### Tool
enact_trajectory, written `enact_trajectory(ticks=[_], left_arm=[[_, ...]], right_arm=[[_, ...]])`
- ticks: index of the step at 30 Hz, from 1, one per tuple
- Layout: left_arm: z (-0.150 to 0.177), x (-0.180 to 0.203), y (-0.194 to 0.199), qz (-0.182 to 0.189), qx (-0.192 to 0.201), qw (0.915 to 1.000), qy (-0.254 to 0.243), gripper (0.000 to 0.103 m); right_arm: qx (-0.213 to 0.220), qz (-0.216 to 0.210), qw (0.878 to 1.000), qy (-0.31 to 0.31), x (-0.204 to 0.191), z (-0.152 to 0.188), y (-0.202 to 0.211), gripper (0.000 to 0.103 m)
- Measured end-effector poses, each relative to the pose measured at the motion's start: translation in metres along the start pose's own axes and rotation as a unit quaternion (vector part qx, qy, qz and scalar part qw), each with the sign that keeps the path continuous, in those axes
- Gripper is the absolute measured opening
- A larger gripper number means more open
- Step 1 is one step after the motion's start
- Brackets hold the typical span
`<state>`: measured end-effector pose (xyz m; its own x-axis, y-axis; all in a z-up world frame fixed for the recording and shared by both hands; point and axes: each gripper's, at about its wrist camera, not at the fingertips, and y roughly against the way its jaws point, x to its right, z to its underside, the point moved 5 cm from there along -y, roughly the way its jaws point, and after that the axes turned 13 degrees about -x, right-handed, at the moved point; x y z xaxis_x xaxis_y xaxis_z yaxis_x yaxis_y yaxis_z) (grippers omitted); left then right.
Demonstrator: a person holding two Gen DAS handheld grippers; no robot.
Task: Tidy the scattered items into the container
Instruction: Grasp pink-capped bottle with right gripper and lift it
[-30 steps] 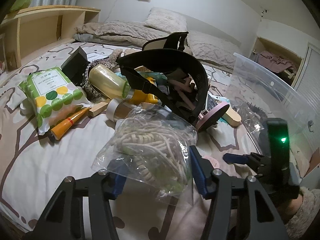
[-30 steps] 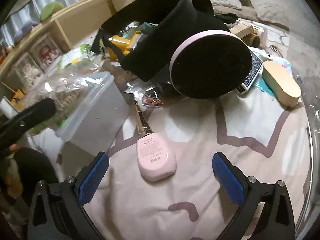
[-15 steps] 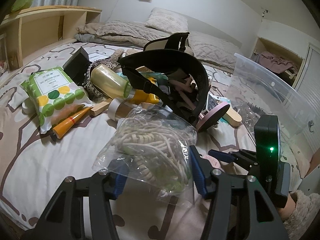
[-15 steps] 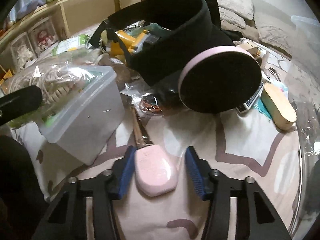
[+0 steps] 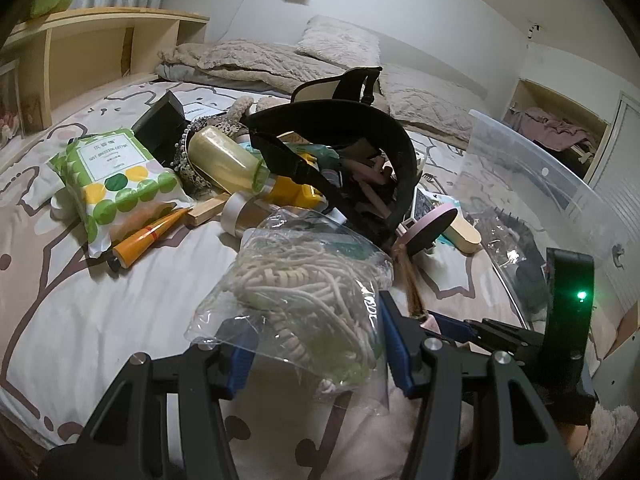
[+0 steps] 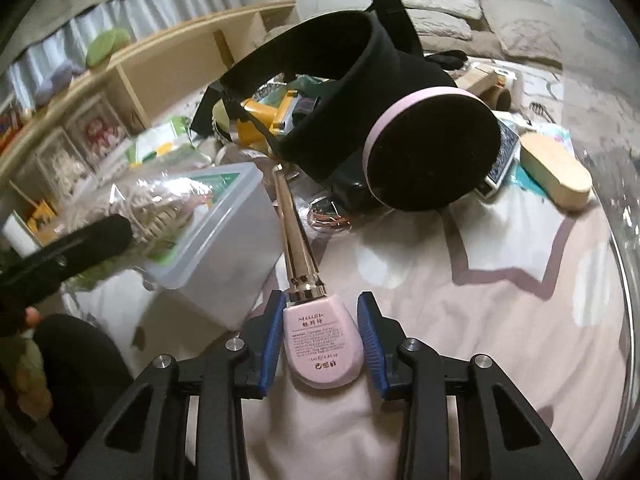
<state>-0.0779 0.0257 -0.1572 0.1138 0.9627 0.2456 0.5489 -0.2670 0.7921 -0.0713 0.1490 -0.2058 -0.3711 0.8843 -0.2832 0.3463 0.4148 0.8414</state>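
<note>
Right gripper closed around pink bottle

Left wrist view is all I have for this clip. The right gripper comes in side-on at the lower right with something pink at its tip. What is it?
Observer: A flat pink bottle with a long shiny metal cap pointing towards the pile. The jaws of the right gripper have just been closing, and its pads now sit against the bottle's sides.
Operator: Is anything under the bag of cord that the left gripper holds?
Observer: Yes, a pale plastic box. The bag lies across its top.
</note>
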Motion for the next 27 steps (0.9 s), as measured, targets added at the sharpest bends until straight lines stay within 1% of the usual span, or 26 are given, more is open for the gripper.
enact_trajectory(ticks=[3, 8, 15, 18, 27], left_arm=[[0.001, 0.000, 0.002, 0.000, 0.001, 1.0000, -0.001, 0.055], [0.002, 0.003, 0.005, -0.001, 0.005, 1.0000, -0.004, 0.055], [-0.001, 0.009, 0.014, -0.003, 0.013, 0.9999, -0.011, 0.055], [-0.004, 0.011, 0.018, -0.002, 0.020, 0.9997, -0.012, 0.055], [-0.007, 0.018, 0.029, 0.002, 0.030, 0.9994, -0.017, 0.055]], right_arm=[[0.009, -0.009, 1.000, -0.015, 0.003, 0.002, 0.005, 0.036], [0.026, -0.012, 0.999, -0.026, 0.008, -0.003, 0.016, 0.036], [0.041, -0.006, 0.999, -0.012, 0.007, -0.014, 0.034, 0.036], [0.046, 0.008, 0.999, -0.016, 0.011, -0.017, 0.042, 0.036], [0.056, 0.006, 0.998, -0.024, 0.014, -0.016, 0.061, 0.036]])
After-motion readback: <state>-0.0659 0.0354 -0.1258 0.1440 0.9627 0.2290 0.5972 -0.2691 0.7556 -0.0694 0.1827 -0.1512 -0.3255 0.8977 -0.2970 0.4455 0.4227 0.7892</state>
